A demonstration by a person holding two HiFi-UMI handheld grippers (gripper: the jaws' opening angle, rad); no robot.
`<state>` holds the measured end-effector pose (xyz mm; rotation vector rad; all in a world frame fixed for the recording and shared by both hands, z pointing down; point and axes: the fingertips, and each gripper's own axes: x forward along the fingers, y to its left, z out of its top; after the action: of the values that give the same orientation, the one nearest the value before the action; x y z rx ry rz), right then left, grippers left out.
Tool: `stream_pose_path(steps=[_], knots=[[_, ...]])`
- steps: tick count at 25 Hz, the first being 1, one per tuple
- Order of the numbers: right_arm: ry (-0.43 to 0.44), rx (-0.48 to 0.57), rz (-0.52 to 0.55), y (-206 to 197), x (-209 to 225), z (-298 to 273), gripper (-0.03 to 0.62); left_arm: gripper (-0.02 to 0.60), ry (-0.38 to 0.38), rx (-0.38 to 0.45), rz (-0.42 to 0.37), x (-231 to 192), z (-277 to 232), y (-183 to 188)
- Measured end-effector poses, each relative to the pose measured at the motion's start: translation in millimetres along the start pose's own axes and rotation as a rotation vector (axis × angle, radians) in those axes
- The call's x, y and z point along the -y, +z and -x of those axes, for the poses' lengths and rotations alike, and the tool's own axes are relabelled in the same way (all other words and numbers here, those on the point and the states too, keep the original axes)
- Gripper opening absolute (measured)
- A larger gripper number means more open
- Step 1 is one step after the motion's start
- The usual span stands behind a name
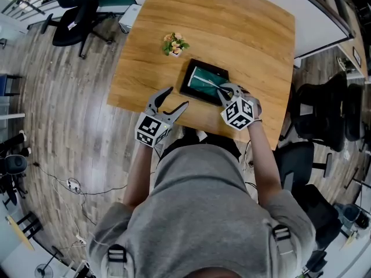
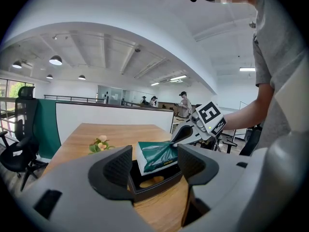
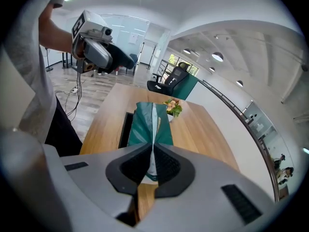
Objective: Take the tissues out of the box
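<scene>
green tissue pack (image 1: 204, 80) tilts up out of the black box (image 1: 185, 84) on a wooden table (image 1: 243, 28). its near end is pinched by the right gripper (image 1: 224, 89) (jaws tight on it). the left gripper (image 1: 177, 97) is near the box's left side, jaws wide with nothing between them. small potted flowers (image 1: 175, 44) stand beyond.

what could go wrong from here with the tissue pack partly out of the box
The right tool pinches only a thin fold of the green tissue pack, so it may slip or tear.
The left tool hangs open, off the black box, so the box could lift or slide with the pack.
The flower pot stands near the box and could be knocked.
</scene>
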<state>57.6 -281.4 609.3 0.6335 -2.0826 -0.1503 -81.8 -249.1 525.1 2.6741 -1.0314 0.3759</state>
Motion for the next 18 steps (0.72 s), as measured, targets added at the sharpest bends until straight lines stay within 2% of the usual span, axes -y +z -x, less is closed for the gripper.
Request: stream_pose_path(steps=[10,18], knots=[[-0.077,0.135,-0.086,21,15,38,0.012,0.307,-0.002,0.004,-0.015,2,-7,9],[-0.148,0.201,-0.105,31,27,70,0.012,0.307,-0.021,0.001,-0.037,6,-13,16]])
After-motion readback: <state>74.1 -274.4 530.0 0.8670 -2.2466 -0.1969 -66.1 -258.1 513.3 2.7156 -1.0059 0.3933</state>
